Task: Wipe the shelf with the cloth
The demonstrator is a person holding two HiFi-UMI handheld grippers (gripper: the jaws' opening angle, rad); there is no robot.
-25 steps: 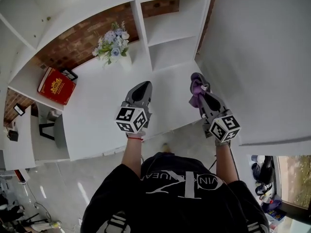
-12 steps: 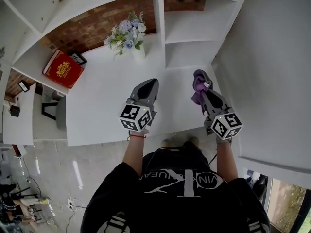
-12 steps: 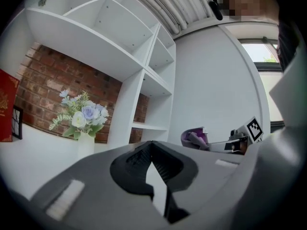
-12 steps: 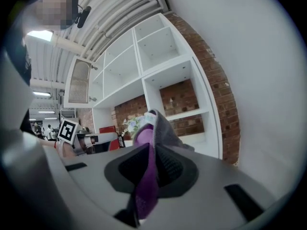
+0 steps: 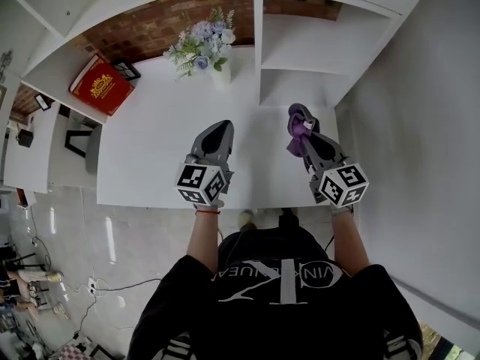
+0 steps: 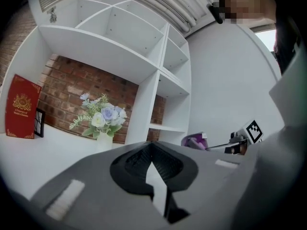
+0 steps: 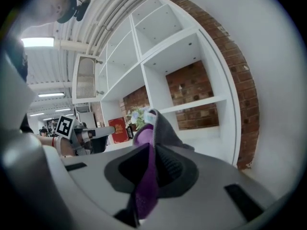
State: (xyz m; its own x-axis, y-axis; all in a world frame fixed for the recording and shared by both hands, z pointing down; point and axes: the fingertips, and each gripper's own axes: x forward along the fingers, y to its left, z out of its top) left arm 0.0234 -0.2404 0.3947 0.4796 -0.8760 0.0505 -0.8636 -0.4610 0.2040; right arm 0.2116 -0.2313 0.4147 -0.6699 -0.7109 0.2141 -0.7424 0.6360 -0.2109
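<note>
My right gripper (image 5: 300,126), fingers clamped on a bunched fold of the purple cloth (image 5: 293,135), holds it over the white shelf (image 5: 150,137). It looks soft, light and floppy. My left gripper (image 5: 218,131) hovers, fingers closed and empty.

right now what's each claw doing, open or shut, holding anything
Left claw: closed, nothing in it.
Right claw: closed on the cloth.

A red book (image 5: 102,85) stands against the brick wall (image 5: 172,17), a small black frame (image 5: 126,69) just beside it, and a white vase of flowers (image 5: 204,47) stands further right.
</note>
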